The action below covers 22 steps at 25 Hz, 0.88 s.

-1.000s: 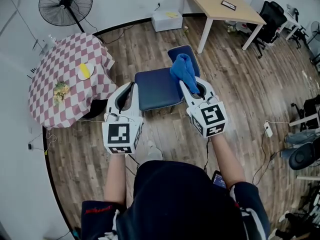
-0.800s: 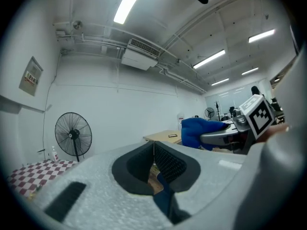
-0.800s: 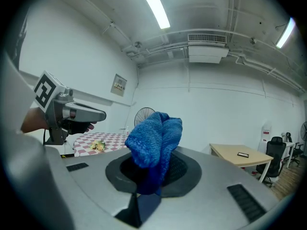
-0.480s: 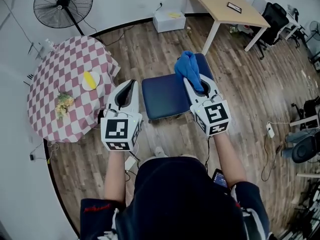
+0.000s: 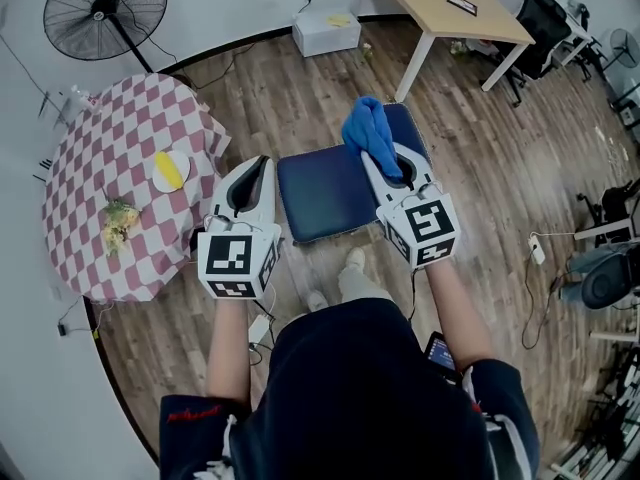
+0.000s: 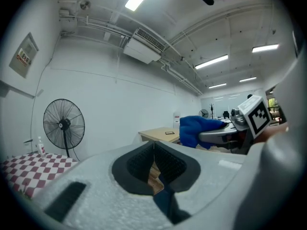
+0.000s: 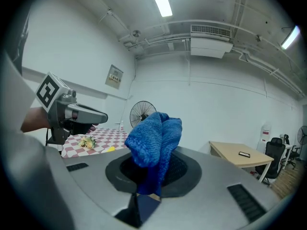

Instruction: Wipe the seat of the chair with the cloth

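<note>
The right gripper [image 5: 370, 160] is seen clamped on the blue cloth [image 5: 367, 130], which is pinched between its jaws and bunched up above them; in the right gripper view a fold is draped down over the jaw tips; the cloth is held in the air over the far right part of the chair seat [image 5: 318, 193], close to the padded backrest [image 5: 408, 126]; no contact between cloth and seat can be made out. The left gripper [image 5: 259, 164] is held just beside the seat's left edge, its jaws brought fully together with nothing between them. The chair is set on a wooden floor [image 5: 480, 168]; to its left a round table [image 5: 110, 158] under a red-and-white checked covering is found, with a plate [image 5: 170, 171] and a small bunch of flowers [image 5: 117, 223] laid on it; a standing fan [image 5: 100, 13], a white box [image 5: 327, 33] and a light wooden desk [image 5: 440, 3] are seen farther off.
</note>
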{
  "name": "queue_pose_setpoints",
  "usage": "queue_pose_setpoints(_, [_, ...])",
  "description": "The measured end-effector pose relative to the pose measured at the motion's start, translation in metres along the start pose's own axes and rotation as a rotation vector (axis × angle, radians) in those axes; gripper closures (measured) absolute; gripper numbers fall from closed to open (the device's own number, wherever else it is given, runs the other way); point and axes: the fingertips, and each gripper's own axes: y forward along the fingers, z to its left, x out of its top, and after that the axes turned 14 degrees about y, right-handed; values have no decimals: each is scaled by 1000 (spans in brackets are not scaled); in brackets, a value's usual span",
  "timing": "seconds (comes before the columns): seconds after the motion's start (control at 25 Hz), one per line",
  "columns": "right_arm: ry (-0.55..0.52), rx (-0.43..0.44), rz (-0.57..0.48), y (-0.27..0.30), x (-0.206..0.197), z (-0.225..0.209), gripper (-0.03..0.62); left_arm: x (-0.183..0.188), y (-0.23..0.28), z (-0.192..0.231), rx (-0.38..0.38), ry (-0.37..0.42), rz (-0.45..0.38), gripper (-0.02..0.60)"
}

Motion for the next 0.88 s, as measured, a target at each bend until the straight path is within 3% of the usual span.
queue_pose_setpoints(0.6, [80,89,103,111,-26,-97,540,-32,131,7,15,-24,112,563])
queue_pose_setpoints(0.88, [107,146,195,149,-58,-145,540,-53,187,-4,39,-60,178,563])
